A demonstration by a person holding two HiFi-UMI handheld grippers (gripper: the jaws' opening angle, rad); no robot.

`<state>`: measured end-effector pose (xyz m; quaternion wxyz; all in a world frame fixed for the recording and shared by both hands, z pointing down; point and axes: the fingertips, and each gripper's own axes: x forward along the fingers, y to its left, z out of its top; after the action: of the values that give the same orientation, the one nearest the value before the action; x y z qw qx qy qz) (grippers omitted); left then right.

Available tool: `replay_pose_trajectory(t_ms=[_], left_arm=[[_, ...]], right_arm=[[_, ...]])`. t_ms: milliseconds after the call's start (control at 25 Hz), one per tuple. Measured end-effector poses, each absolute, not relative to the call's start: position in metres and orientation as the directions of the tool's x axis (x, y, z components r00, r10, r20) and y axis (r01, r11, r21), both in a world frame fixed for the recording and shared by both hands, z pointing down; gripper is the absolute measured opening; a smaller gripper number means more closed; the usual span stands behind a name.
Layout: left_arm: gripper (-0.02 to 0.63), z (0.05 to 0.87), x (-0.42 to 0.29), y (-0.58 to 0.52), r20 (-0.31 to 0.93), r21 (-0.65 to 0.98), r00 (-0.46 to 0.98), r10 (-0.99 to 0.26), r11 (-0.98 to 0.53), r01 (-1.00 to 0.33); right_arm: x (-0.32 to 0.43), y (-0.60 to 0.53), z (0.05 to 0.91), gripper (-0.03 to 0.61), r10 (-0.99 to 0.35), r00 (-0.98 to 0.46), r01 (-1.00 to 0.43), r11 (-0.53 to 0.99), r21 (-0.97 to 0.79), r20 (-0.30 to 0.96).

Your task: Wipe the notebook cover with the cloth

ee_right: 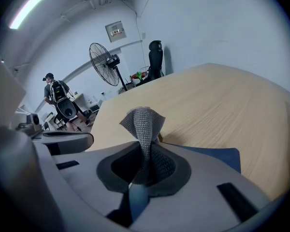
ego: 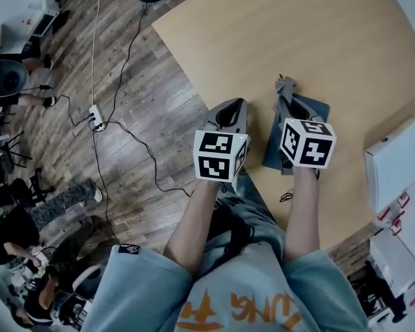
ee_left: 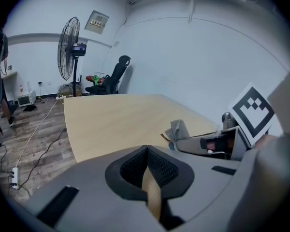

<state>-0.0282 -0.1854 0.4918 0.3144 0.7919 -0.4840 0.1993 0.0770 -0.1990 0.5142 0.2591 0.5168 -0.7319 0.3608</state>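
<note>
Two grippers are held over the near edge of the bench (ego: pixel 297 33). The right gripper (ee_right: pixel 145 151) has its fingers pinching a grey knitted cloth (ee_right: pixel 141 122), which sticks up beyond the fingertips. The blue notebook (ee_right: pixel 217 154) lies flat on the bench just beneath those fingers. Beside it, the left gripper (ee_left: pixel 147 151) has its fingers pressed together on nothing.

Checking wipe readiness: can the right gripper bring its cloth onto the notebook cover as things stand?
Probably yes: the right gripper, shut on the cloth, sits over the blue notebook; its visible cover is bare and the left gripper is off to the side.
</note>
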Motion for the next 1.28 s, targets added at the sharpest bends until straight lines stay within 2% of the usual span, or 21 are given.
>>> replay_pose_trajectory(t_ms=[600, 1280], left_arm=[[0.017, 0.505, 0.009, -0.182, 0.655, 0.298, 0.485, -0.579, -0.392, -0.87], [0.017, 0.488, 0.047, -0.184, 0.64, 0.271, 0.535, -0.552, -0.489, -0.829]], right_arm=[[0.118, -0.193, 0.52, 0.031, -0.578, -0.279, -0.959, 0.131, -0.25, 0.767], [0.205, -0.173, 0.518, 0.031, -0.626, -0.115, -0.975, -0.076, -0.207, 0.771]])
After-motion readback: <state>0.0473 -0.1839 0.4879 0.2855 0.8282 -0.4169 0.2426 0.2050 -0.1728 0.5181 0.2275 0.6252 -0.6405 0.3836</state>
